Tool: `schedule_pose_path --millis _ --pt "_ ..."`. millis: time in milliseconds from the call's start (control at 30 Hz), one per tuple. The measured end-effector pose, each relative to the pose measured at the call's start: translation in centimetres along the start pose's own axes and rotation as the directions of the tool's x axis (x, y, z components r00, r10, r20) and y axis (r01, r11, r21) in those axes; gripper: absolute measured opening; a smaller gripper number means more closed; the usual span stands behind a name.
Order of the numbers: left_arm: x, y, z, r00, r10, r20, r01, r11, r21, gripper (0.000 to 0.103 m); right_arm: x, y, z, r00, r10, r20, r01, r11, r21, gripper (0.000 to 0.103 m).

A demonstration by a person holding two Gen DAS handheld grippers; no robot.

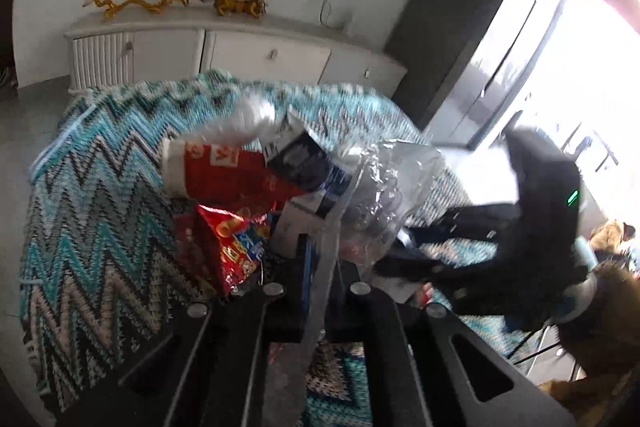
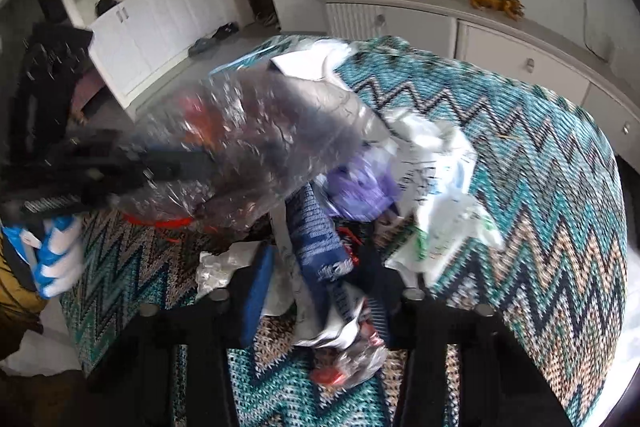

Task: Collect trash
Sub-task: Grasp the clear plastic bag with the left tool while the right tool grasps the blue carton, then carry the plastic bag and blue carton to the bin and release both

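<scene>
A clear plastic bag [image 1: 380, 187] hangs over a table with a zigzag cloth [image 1: 88, 187]. My left gripper [image 1: 320, 259] is shut on the bag's edge, a clear strip running down between its fingers. In the bag or behind it are a red paper cup [image 1: 216, 171], a dark blue carton [image 1: 304, 163] and a red snack wrapper [image 1: 232, 247]. My right gripper [image 2: 320, 267] is shut on a blue and silver wrapper [image 2: 320, 255], held beside the bag [image 2: 260, 147]. The right gripper also shows in the left wrist view [image 1: 404, 259], at the bag's mouth.
White crumpled papers and wrappers [image 2: 440, 187] and a purple item [image 2: 360, 187] lie on the cloth [image 2: 540, 187]. A white sideboard [image 1: 240, 51] with golden figurines [image 1: 240, 5] stands behind the table. A window [image 1: 580, 107] is at the right.
</scene>
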State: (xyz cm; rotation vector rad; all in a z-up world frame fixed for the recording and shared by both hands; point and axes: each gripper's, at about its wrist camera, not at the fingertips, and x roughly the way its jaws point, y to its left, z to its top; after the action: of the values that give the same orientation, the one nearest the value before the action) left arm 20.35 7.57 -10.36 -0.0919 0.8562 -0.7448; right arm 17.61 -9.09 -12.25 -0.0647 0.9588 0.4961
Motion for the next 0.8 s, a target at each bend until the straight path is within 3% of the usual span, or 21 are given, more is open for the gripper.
schedule_pose_path --millis 133,433,633,800 --pt "-3.4 -0.3 0.2 0.998 -0.013 0.069 0.014 1.0 -0.024 0.004 -0.8 1.1 -0.2 1.0 -0.012 0.029 0.013 0.999 -0.037 0.024" --pt "-9.0 -1.9 0.8 0.984 0.018 0.179 -0.01 0.999 -0.045 0.004 -5.9 2.7 -1.1 0.989 -0.022 0.146 0.027 0.999 -0.035 0.024" --pt "-11.5 -3.3 1.6 0.976 0.04 0.216 -0.029 0.998 -0.054 0.004 -11.0 2.6 -1.6 0.965 -0.036 0.262 0.034 0.999 0.01 0.024" --pt "-11.6 -6.0 2.5 0.975 0.03 0.219 -0.03 1.0 -0.004 0.004 -15.7 0.0 -3.7 0.935 -0.081 0.344 0.048 0.994 0.103 0.024"
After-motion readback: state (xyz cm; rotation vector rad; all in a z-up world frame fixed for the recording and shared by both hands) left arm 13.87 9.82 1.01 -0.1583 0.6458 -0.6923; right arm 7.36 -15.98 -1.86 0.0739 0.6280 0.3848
